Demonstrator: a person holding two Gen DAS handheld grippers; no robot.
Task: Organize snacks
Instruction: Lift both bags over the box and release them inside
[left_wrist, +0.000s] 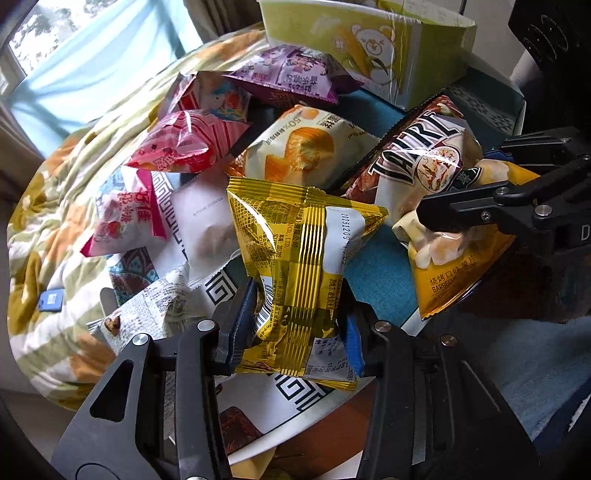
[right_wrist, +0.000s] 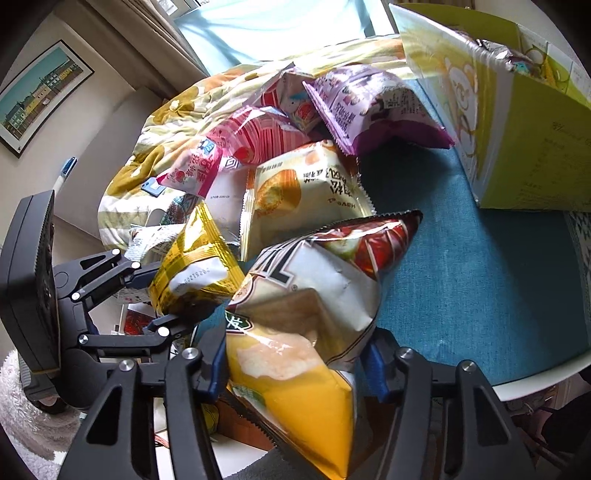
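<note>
Left gripper (left_wrist: 295, 328) is clamped on a gold snack packet (left_wrist: 295, 273), held clear above the pile. Right gripper (right_wrist: 295, 365) pinches a potato chip bag (right_wrist: 306, 306) by its lower end. Step in hand, as judged: picking up, one item per hand. Next calls for carrying both to the open green carton (right_wrist: 517, 147) on the blue tabletop (right_wrist: 461, 277). Remaining in the pile: at least five packets, some overlapped.

left gripper (left_wrist: 295, 332): clamps a small snack packet (left_wrist: 295, 273), lifted in front of the snack pile (left_wrist: 258, 147) | right gripper (right_wrist: 295, 369): clamps a chip bag (right_wrist: 306, 302), just right of the packet | open box (right_wrist: 517, 122): behind-right, on the surface (right_wrist: 480, 277) | quilt (left_wrist: 55, 221): left of pile
</note>
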